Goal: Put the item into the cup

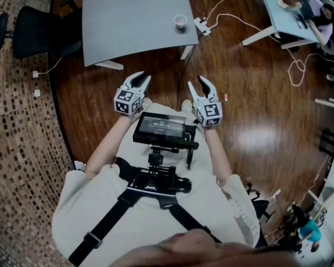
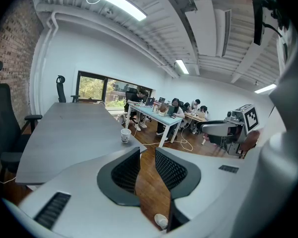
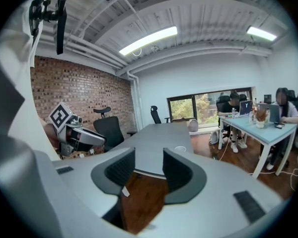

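Plainly, nothing is held: the jaws of the left gripper (image 1: 143,77) and right gripper (image 1: 204,81) are spread and empty; the cup (image 1: 180,21) is seen upright on the tabletop (image 1: 128,21), well ahead; the item is not made out and should be located first.

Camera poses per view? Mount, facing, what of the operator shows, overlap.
Head view: on the head, facing steeply down; shows torso, chest monitor, left gripper, right gripper; grey table and cup ahead.
Left gripper view: on the left gripper, looking along its open, empty jaws at table and cup; right gripper at right.
Right gripper view: on the right gripper, looking along its open, empty jaws at the table; left gripper at left.
Shared: all three see table and cup.
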Tool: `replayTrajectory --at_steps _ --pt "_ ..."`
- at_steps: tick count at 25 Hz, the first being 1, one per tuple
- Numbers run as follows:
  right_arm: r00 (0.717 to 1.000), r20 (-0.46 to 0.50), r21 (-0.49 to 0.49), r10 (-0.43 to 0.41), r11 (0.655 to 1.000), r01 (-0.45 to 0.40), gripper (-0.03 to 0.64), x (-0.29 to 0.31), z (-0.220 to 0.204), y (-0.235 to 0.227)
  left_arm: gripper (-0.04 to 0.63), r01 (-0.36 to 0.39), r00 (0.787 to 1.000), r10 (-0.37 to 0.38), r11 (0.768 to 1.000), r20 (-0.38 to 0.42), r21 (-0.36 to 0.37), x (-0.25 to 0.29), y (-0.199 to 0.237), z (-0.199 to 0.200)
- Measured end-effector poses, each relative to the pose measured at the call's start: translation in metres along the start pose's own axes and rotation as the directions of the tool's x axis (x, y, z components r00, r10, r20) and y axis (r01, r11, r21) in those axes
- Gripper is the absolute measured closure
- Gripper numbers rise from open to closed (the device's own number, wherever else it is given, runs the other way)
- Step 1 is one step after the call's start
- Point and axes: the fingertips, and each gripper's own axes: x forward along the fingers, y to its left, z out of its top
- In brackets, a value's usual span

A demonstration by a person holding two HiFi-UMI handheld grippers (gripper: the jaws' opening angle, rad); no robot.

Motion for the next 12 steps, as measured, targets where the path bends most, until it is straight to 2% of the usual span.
replayTrajectory --at_steps 12 --pt "0.999 -0.031 -0.023 -0.029 0.999 0.028 0.431 -0.011 -0.011 -0.01 0.497 0.006 1.0 -0.006 1.0 -0.014 0.002 0.004 -0.013 -0.002"
